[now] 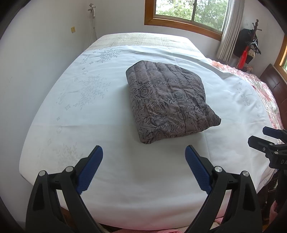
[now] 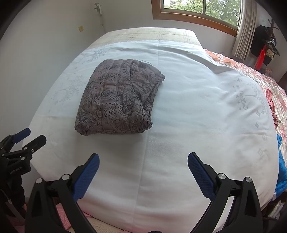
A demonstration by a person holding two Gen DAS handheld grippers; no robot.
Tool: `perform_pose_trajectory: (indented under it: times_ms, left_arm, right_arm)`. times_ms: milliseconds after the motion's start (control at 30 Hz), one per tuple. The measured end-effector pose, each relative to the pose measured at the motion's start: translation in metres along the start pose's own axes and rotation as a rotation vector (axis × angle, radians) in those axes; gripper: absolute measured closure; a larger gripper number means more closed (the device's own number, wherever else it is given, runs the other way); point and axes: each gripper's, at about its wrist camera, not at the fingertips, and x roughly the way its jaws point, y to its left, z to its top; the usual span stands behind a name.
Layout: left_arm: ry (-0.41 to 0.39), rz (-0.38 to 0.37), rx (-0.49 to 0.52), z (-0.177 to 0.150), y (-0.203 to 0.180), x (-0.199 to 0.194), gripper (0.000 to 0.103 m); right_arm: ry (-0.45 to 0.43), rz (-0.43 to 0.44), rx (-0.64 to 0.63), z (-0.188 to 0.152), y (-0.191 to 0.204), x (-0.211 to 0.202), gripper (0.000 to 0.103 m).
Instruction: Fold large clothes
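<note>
A grey quilted garment with a rose print (image 1: 168,100) lies folded into a compact rectangle on the white bed sheet (image 1: 89,125); in the right wrist view the garment (image 2: 118,100) sits left of centre. My left gripper (image 1: 144,152) hovers open above the bed's near edge, short of the garment, nothing between its blue pads (image 1: 90,170). My right gripper (image 2: 143,159) is open too, over bare sheet (image 2: 197,125) to the garment's right and nearer me. Each gripper shows at the edge of the other's view: the right gripper (image 1: 259,134), the left gripper (image 2: 34,135).
A wall runs along the bed's left side. A wood-framed window (image 1: 188,16) and curtain (image 1: 231,32) stand behind. A pink floral quilt (image 2: 260,80) covers the bed's right part, with a dark headboard (image 1: 276,86) and a coat rack (image 1: 251,43) beyond. A blue item (image 2: 281,170) lies at the right edge.
</note>
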Motion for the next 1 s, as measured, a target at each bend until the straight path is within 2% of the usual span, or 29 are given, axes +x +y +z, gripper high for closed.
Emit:
perform_pose_trajectory:
  times_ms: [1000]
  left_arm:
    - [0.008, -0.002, -0.002, 0.0034, -0.0006, 0.0047, 0.011]
  right_arm:
    - [0.016, 0.000, -0.002, 0.0030, -0.0024, 0.0066, 0.004]
